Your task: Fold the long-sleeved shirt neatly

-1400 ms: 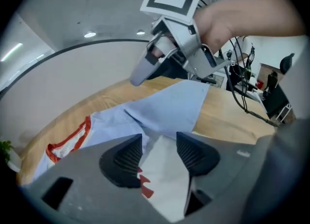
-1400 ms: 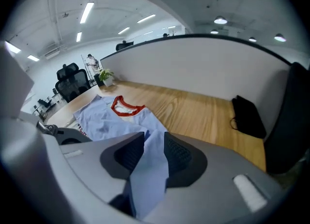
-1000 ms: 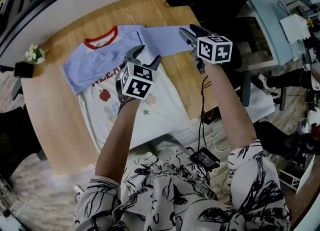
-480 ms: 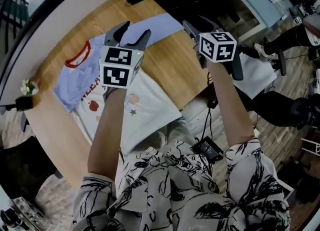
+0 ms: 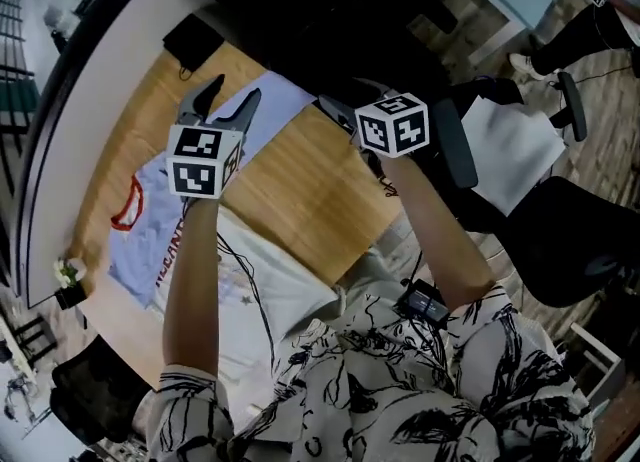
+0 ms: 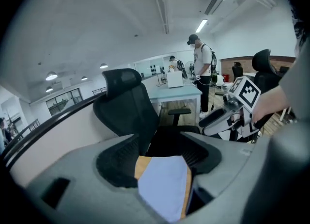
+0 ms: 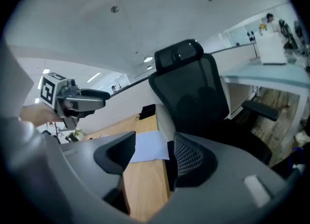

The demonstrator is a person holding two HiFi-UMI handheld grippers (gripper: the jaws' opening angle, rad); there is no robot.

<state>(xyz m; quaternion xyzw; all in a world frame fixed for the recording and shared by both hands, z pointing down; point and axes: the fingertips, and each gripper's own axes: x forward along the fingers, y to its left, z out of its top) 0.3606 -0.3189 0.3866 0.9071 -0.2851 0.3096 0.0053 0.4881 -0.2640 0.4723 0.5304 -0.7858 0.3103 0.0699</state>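
The long-sleeved shirt (image 5: 240, 290) lies flat on the wooden table (image 5: 310, 190); it has a white body, a red collar and lavender sleeves. One sleeve (image 5: 270, 102) stretches to the table's far edge. My left gripper (image 5: 235, 90) hovers open just above that sleeve's end, and the lavender cloth (image 6: 164, 186) shows below its jaws, untouched. My right gripper (image 5: 338, 110) hangs beside the table's edge, to the right of the sleeve (image 7: 147, 146). Its jaws are opening and nothing is between them. The left gripper (image 7: 72, 99) shows in the right gripper view.
A black office chair (image 5: 300, 30) stands right behind the table's far edge, close to both grippers. A black pouch (image 5: 192, 40) lies on the table's corner. A small flower pot (image 5: 68, 275) sits at the left end. People (image 6: 201, 68) stand at a distant desk.
Both grippers have left the shirt's chest and travelled out along the sleeve to its end at the table's far edge. The head view has swung with them.
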